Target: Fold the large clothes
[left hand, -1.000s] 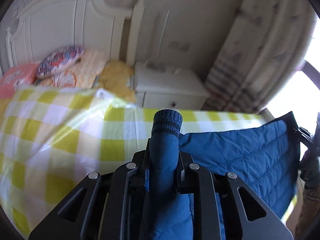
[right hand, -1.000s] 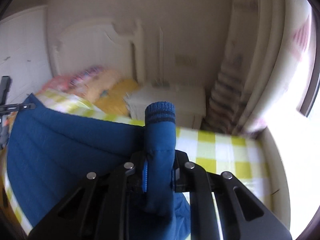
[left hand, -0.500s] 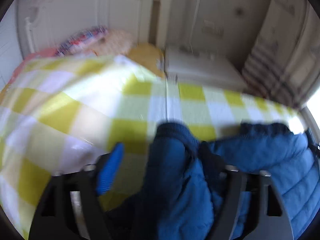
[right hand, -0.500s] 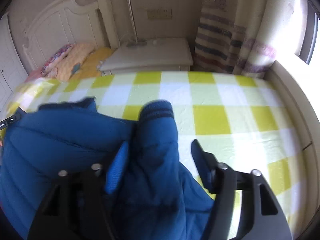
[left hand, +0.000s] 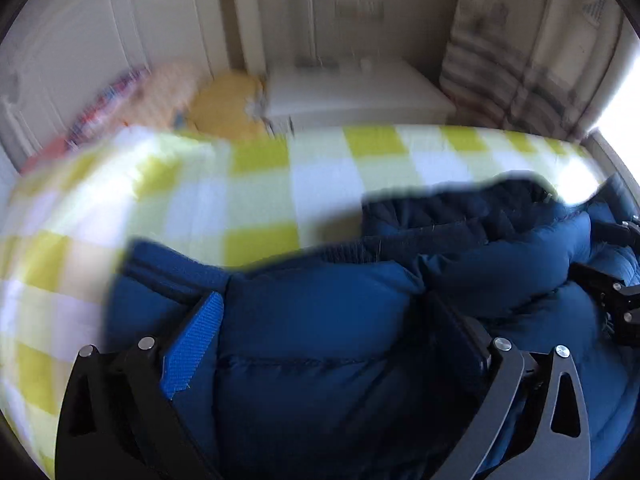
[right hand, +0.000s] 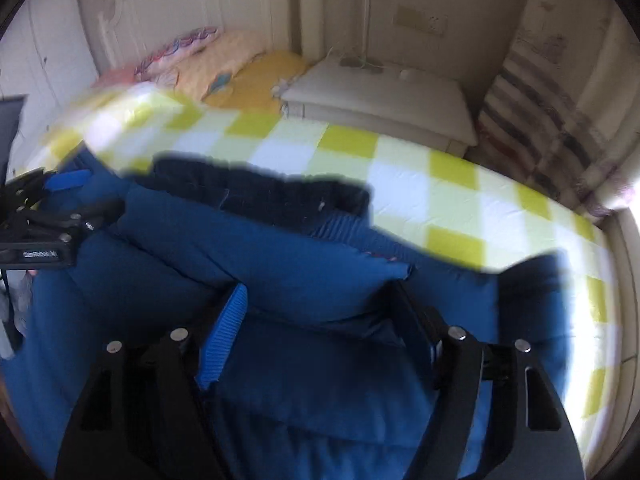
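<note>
jacket [left hand: 320, 320], one, puffy blue, lies rumpled on check sheet [left hand: 256, 184]; my left gripper [left hand: 332, 320] and right gripper [right hand: 320, 308] have just been opening, both now spread, sleeves loose between.

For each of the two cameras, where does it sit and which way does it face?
Left wrist view: on the left gripper, looking down over the blue jacket across the checked bed toward the nightstand; its own two open fingers show, and the right gripper at the right edge.
Right wrist view: on the right gripper, facing the same way over the jacket; its own open fingers show, and the left gripper at the left edge.
Shared: jacket, bed, nightstand, curtain, and each other's gripper.
</note>
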A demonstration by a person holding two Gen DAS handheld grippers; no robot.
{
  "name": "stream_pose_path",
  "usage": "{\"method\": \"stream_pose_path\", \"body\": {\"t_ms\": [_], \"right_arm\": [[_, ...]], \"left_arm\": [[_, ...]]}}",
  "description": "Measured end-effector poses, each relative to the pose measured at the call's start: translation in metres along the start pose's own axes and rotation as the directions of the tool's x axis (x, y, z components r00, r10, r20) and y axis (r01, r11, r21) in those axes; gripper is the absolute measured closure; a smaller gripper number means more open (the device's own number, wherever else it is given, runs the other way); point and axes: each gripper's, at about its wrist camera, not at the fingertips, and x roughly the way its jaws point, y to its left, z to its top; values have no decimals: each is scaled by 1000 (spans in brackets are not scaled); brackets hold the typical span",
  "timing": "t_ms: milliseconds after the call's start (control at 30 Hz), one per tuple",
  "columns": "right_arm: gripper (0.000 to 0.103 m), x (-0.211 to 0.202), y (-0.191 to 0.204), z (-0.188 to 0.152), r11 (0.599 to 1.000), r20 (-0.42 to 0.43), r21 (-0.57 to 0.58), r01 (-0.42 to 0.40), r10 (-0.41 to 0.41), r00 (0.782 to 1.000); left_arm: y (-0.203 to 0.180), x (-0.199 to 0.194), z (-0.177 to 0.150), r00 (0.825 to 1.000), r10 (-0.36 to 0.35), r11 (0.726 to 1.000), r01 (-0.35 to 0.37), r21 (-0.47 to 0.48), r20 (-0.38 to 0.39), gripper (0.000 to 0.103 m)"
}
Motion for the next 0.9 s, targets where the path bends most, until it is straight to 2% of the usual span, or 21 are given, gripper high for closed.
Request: {"method": "stream_pose_path", "body": {"t_ms": [100,167,233,300,367,400,433,467,500,567,667,900], "right_arm": [[30,-1,-3,-2,999,2,19,-27,27,1000],[31,-13,-13,-4,997,21,46,-65,64,998],[31,-36,-28,-6,997,78,69,-25,19,997],[30,-51,-45,-9,996,108,81,38,-46,993],[30,-47,-71,-17,990,83,115,79,-88,993],[28,-33,-83,-25,987,40,127,97,-102,994],[27,-17,-96,-37,986,6,157,55,-57,998],[27,-17,-111,-50,968,93,242,-62,41,995],[30,-20,-120,-57,953,142,282,-114,76,987],[31,-22,-120,-59,950,159,294,-106,60,985],[30,-17,-107,-53,969,128,244,-35,3,992],[30,-17,-109,-55,973,133,232,-4,-28,991]], "left_arm": [[14,-3,-2,999,-50,997,50,-59,7,4],[21,-20,-6,998,-24,997,28,-68,61,4],[28,-39,-7,991,2,997,7,-72,133,4],[42,-56,-8,983,70,996,-59,-70,170,4],[58,-51,-12,982,115,992,-105,-74,151,4],[68,-37,-17,985,134,989,-125,-83,113,4],[82,-16,-22,995,98,987,-93,-132,32,4],[96,-4,-25,1000,16,979,-20,-202,-19,4],[108,-4,-26,1000,-26,964,21,-264,-16,4],[118,-10,-28,1000,-18,949,24,-315,20,4],[114,-15,-28,999,14,957,-5,-291,30,4],[117,-18,-32,999,20,950,-3,-312,51,4]]}}
